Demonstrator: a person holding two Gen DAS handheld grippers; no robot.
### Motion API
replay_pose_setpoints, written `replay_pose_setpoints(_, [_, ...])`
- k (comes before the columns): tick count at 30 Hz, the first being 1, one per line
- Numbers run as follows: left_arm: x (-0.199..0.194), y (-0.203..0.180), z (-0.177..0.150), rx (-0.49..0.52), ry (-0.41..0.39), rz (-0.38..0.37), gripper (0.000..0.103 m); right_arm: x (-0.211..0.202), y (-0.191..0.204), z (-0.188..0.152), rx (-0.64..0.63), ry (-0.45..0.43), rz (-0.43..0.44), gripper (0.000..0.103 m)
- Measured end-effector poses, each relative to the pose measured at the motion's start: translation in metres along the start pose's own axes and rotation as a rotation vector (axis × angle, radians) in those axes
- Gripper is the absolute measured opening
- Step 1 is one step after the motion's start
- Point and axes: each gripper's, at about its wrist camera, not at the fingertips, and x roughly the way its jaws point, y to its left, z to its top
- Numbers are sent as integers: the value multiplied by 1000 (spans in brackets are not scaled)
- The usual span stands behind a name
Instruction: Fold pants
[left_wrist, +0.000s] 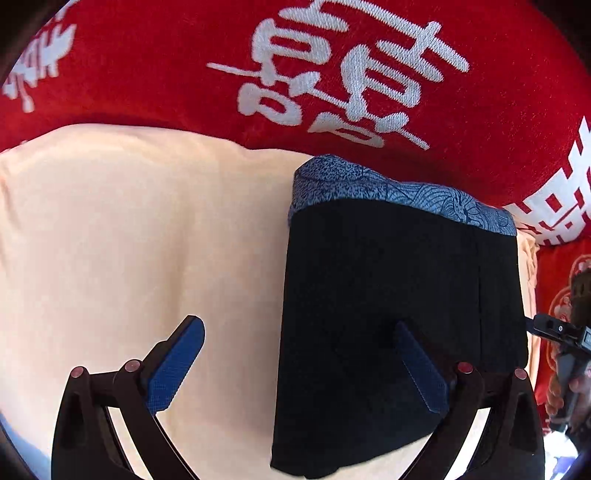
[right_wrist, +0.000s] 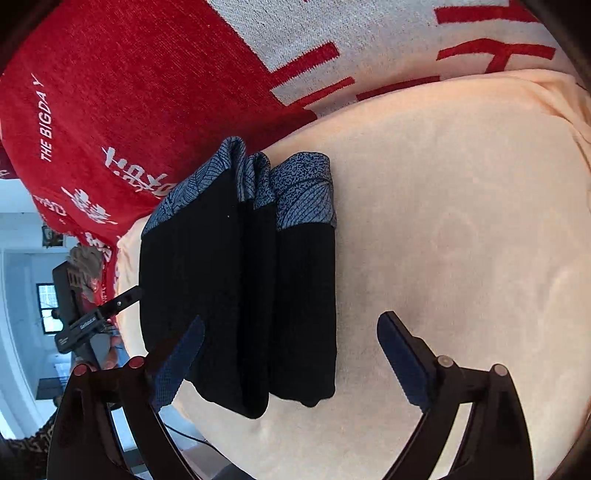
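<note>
The black pants (left_wrist: 399, 295) with a blue patterned waistband (left_wrist: 399, 192) lie folded into a compact rectangle on a peach cloth (left_wrist: 129, 240). In the right wrist view the pants (right_wrist: 240, 288) show several stacked folds, waistband (right_wrist: 291, 184) away from me. My left gripper (left_wrist: 299, 328) is open and empty above the pants' left edge, one finger over the peach cloth, the other over the black fabric. My right gripper (right_wrist: 291, 332) is open and empty above the pants' near end. The other gripper shows at the edge of each view (left_wrist: 554, 328) (right_wrist: 96, 314).
A red blanket with white characters (left_wrist: 332, 74) lies beyond the peach cloth; it also shows in the right wrist view (right_wrist: 129, 92). The peach cloth (right_wrist: 461, 221) spreads wide to the right of the pants. A room with a window (right_wrist: 48, 306) shows at the left.
</note>
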Motion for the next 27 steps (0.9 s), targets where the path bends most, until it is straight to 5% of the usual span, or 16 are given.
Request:
replay_pose_setpoints(8, [40,13,14,-9,67,-231,103,31,-14,19,15,60,234,97])
replay_pose_setpoints(11, [51,11,13,-43,103,-285,103,43,-5,22,15,86,196,95])
replay_pose_setpoints(13, [50,2,11,-32,83,-261,102,44,6,22,-5,95,101,76])
replay_pose_setpoints(14, [46,-3,10,-30,77,-263,87,42,9,21,-8,100,82,71])
replay_pose_setpoints(17, [29,-18,6,-10,39,-253,69,29,12,20,24,92,128,44])
replay_pose_setpoints(27, [-46,-43,-47,24,-25,-150,62,-5,45,-55,35,100,274,41])
